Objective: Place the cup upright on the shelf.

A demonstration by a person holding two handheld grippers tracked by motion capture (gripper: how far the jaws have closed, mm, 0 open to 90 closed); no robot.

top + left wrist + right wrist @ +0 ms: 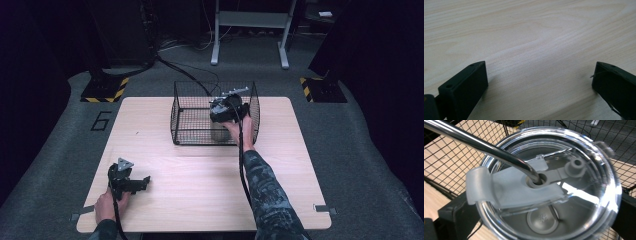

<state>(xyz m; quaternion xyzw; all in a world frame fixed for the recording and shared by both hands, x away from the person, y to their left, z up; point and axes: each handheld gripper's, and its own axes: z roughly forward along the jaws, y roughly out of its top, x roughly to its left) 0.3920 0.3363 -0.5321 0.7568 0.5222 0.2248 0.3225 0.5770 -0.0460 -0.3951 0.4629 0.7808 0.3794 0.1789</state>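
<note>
The work in hand centres on a steel tumbler [218, 132] standing upright on the floor of a black wire basket [182, 120], which sits on the wooden table [200, 185] toward its 12 o'clock edge. The right gripper [226, 111] is down inside the basket over the tumbler; in the right gripper view its two black jaws flank the cup at the 8 o'clock and 4 o'clock corners, hard against the rim of the clear plastic lid [599, 170], so they look pressed onto the tumbler, though the contact itself lies mostly under the lid's edge. A metal straw [484, 145] runs from the 10 o'clock corner into the lid's central hole, beside a flipped-open white tab [506, 187]. The left gripper [131, 183] rests low at the table's 7 o'clock corner, jaws spread wide with nothing but bare wood between them. As a judgement, the grasp seems made, but whether the cup is being set in or about to be lifted out cannot be told; the tumbler is not raised from the basket floor and the left gripper has no share yet.
</note>
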